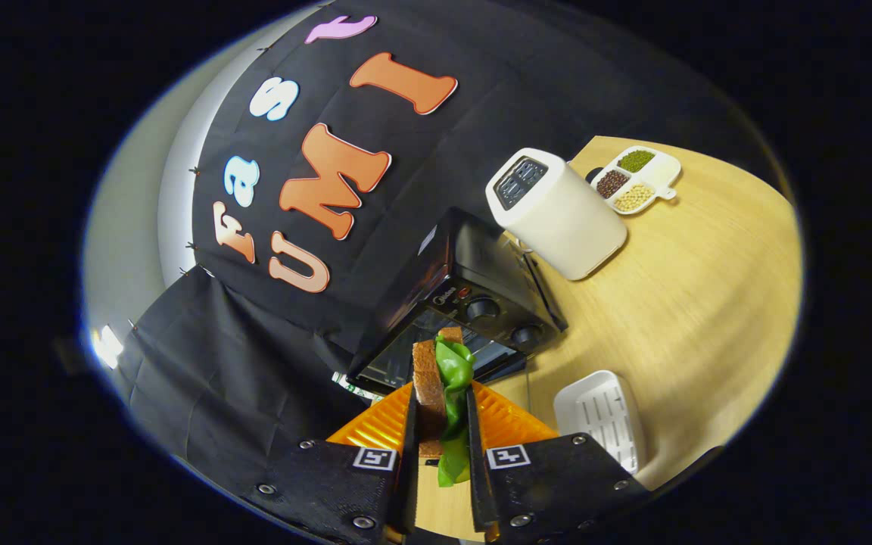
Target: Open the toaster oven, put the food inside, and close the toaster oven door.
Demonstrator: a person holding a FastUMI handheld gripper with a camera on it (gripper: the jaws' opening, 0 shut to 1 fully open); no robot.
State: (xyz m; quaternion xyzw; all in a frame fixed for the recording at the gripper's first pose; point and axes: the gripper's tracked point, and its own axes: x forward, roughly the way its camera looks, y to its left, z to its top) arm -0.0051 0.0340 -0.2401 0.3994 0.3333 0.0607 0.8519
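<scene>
My gripper [441, 409] is shut on a sandwich [440, 378] of brown bread with green lettuce, which stands upright between the two fingers. Just beyond the sandwich sits the black toaster oven [474, 291] on the wooden table [693, 303]. Its glass door [436, 356] faces me, with two knobs beside it. The sandwich hides part of the door, so I cannot tell whether the door is open or closed. The whole view is tilted.
A white pop-up toaster [557, 212] stands right behind the oven. Farther back lies a white divided dish [636, 180] holding beans and grains. A white ribbed tray [601, 416] rests on the table just to the right of my fingers.
</scene>
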